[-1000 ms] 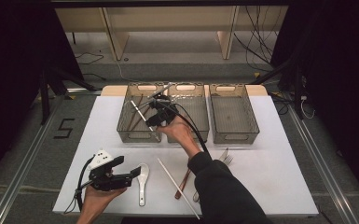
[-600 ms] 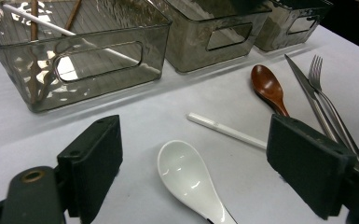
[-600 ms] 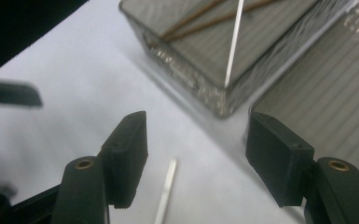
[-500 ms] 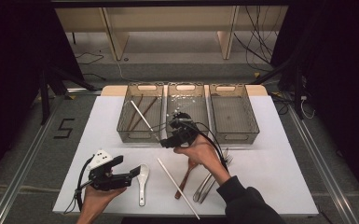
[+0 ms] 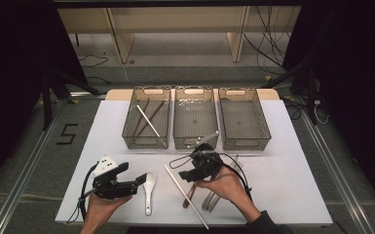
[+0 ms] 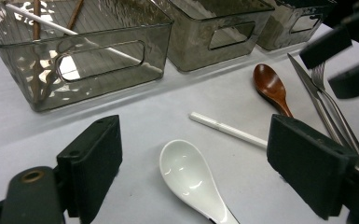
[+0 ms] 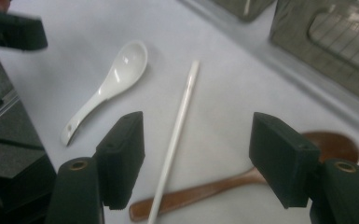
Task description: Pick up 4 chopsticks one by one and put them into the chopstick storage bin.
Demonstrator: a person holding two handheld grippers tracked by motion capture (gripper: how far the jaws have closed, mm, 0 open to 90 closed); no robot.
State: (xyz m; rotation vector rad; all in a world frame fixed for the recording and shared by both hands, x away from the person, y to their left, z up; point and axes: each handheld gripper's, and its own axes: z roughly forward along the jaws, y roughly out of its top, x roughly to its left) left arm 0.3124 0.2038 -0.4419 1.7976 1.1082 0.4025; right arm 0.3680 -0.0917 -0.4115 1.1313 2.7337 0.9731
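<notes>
A white chopstick lies on the white table beside a brown wooden spoon. My right gripper hovers just above them, open and empty, its jaws having just been opening. In the right gripper view the chopstick runs between the spread jaws of that gripper, over the wooden spoon's handle. My left gripper is open at the near left, beside a white ceramic spoon. The left gripper view has that spoon between the wide jaws of the left gripper.
Three clear bins stand in a row at the back. The left bin holds a white chopstick and brown chopsticks. Nothing shows in the middle bin or the right bin. A metal fork and knife lie by the right hand.
The right gripper came back from the left bin toward the near edge and sank over the white chopstick, jaws wider. The left gripper stayed in place.
</notes>
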